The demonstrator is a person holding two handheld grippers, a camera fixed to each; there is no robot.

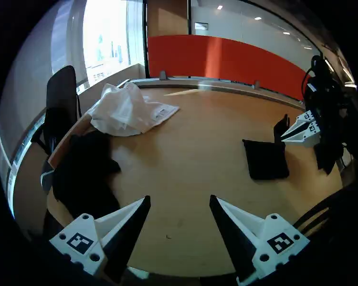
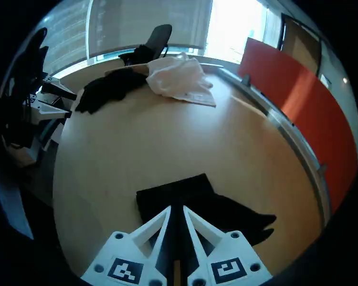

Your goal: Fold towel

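So the left tool (image 1: 179, 199) is hanging over the near edge of the light wooden table (image 1: 193, 143) with its two white fingers spread wide apart, nothing between them, just bare tabletop. The black cloth towel (image 1: 266, 159) sits well off to that tool's right side, lying mostly flat in a roughly square fold. One bit of its far edge is pulled up off the table, right at the tips of the right tool (image 2: 176, 209). In the right gripper view that tool's fingers are squeezed almost together with dark fabric pinched in the narrow gap, so it looks clamped on the towel's edge, and the rest of the towel spreads out on the table just ahead of the fingers. Toward the far end of the table there's a crumpled white cloth pile (image 1: 126, 110), and right beside it, closer to the table's edge, a heap of black fabric (image 1: 86, 174). Whether those two touch is hard to say. A black office chair (image 1: 62, 102) stands just past that corner, in front of a bright window (image 1: 105, 43). A long orange partition panel (image 1: 226, 59) runs along the table's far side.
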